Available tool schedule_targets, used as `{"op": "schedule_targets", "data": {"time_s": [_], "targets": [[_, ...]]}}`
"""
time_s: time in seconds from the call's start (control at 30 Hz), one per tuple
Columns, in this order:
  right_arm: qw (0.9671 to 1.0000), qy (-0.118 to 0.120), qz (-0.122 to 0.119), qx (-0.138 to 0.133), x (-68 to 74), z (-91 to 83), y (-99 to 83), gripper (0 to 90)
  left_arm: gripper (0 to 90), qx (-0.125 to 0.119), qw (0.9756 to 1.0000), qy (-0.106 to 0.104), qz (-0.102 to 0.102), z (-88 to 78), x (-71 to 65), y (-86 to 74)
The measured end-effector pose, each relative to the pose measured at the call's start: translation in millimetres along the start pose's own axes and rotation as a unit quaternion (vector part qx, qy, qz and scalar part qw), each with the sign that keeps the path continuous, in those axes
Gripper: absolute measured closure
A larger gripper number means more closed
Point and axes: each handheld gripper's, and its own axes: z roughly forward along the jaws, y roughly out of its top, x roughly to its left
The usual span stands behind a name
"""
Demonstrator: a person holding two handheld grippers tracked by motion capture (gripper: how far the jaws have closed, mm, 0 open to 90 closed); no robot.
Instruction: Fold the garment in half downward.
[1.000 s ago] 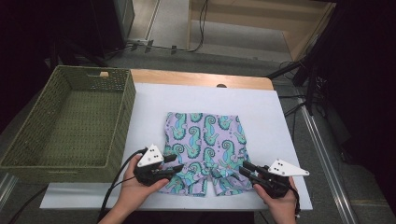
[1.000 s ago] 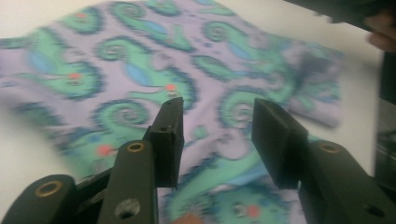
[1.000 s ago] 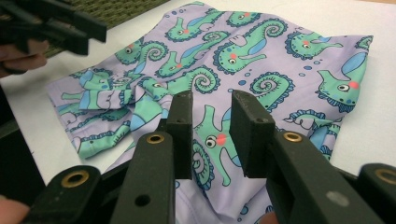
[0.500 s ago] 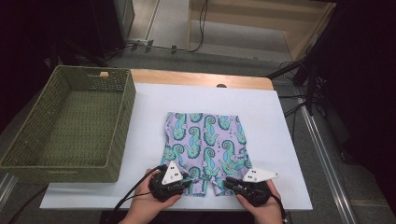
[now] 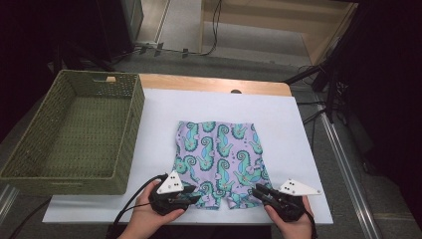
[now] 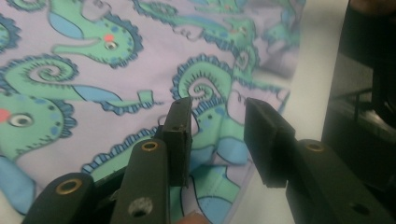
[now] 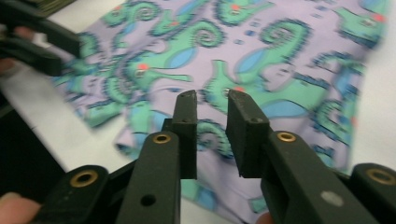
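Two tongs: I hold one in each hand, both at the near hem of the shorts (image 5: 219, 162), which lie flat on the white worktop (image 5: 298, 124).
Shorts position: middle of the worktop, waistband on the far side, the two leg openings toward me; the green basket (image 5: 74, 134) stands well apart on the left.
Left tongs (image 5: 191, 195): at the near left leg opening, pointing to the right across the hem. The jaws have just been opening again and stand apart; in the left gripper view the fabric lies under and between them (image 6: 217, 140), but the pads do not press it.
Right tongs (image 5: 258, 190): at the near right leg opening, pointing to the left and a little away from me. The jaws have just been opening; in the right gripper view they stand apart above the fabric (image 7: 212, 140), holding nothing.
Key relation: each leg hem lies directly before its own tongs, so neither hand is clearly nearer; I judge that each must take its own corner.
Long axis: the shorts are nearly as wide as long; the legs run from the far side toward me.
Writing: no brand, label or readable text, only a seahorse print in green on lilac.
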Motion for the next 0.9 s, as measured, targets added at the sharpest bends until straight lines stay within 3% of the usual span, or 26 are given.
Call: {"op": "schedule_targets", "data": {"time_s": [0.13, 0.23, 0.33, 0.43, 0.47, 0.53, 0.67, 0.77, 0.9], "targets": [[0.9997, -0.008, 0.02, -0.006, -4.6, 1.3, -3.5, 69.7, 63.8, 0.003, 1.0, -0.003, 0.003, 3.9, -4.8, 0.6], [0.9989, 0.021, 0.037, -0.018, -1.6, 7.1, -3.7, 69.1, 66.8, 0.021, 0.9998, 0.001, 0.007, 12.1, -8.3, -0.5], [0.9992, 0.038, 0.009, -0.008, 12.6, 15.6, -1.4, 65.8, 69.5, 0.039, 0.9991, 0.01, 0.016, 19.1, -11.4, -2.5], [0.9994, 0.023, -0.021, 0.018, 24.0, 27.1, -1.4, 66.4, 75.6, 0.038, 0.999, 0.021, 0.011, 19.9, -10.4, -3.9], [0.999, 0.011, -0.029, 0.031, 25.7, 31.8, -2.9, 71.3, 80.4, 0.037, 0.999, 0.025, 0.009, 19.9, -9.7, -4.0], [0.9979, 0.008, -0.04, 0.05, 25.9, 36.7, -5.5, 80.8, 84.8, 0.039, 0.9989, 0.026, 0.007, 19.4, -9.0, -4.1], [0.9981, 0.018, -0.034, 0.048, 26.0, 30.0, -2.3, 86.9, 88.7, 0.037, 0.9989, 0.023, 0.015, 16.8, -11.0, -3.0], [0.9979, 0.025, -0.045, 0.04, 30.5, 20.6, 1.4, 86.9, 88.9, 0.03, 0.9995, 0.0, 0.006, 12.2, -9.3, -0.9], [0.9967, 0.035, -0.036, 0.063, 24.4, 25.0, -5.4, 84.8, 88.7, 0.048, 0.9988, 0.002, 0.01, 14.1, -5.9, -4.7]]}}
